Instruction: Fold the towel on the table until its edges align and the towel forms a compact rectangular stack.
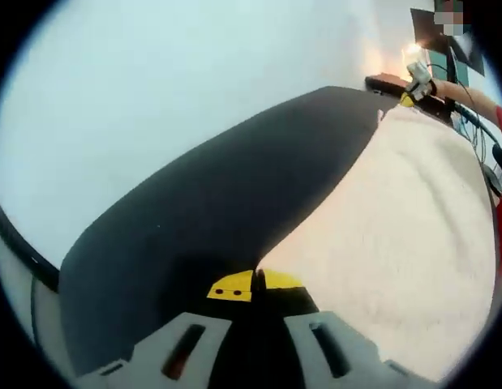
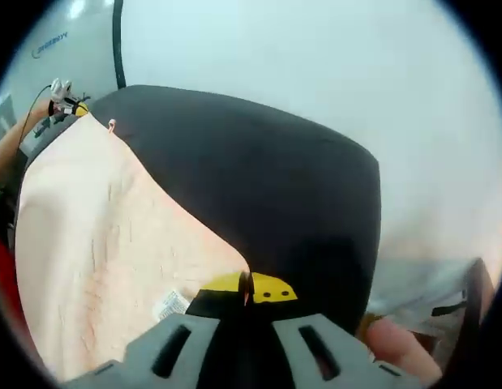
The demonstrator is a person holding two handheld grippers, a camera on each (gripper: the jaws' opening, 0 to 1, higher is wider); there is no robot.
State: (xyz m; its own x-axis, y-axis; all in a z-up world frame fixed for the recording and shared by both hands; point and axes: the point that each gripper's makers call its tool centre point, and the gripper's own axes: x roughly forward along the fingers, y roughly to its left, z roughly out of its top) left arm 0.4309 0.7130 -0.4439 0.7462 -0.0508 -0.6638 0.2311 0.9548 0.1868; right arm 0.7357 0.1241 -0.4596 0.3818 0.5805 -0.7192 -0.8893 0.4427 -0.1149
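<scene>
Pale wall stands behind a black worktop (image 1: 234, 211), and on it lies the towel (image 1: 405, 243), cream and fluffy, spread wide and reaching up to each pair of jaws. It looks soft, limp and light: it will sag and drape when lifted, will not hold a crease by itself, and its pile should give the pads good grip. Corners are the natural places to take it, and each gripper is at one.

The left gripper (image 1: 252, 285) has its yellow-tipped jaws together on the towel's near corner, the cloth running off to their right. The right gripper (image 2: 247, 288) is likewise pinched on a corner, the cloth spreading to the left of its jaws.

The right gripper view adds a sewn label (image 2: 169, 306) just left of the jaws, a small tag at the towel's far corner, and a fingertip low on the right. The left gripper view shows the opposite gripper far off at the towel's other corner, with a forearm and cables beyond.
</scene>
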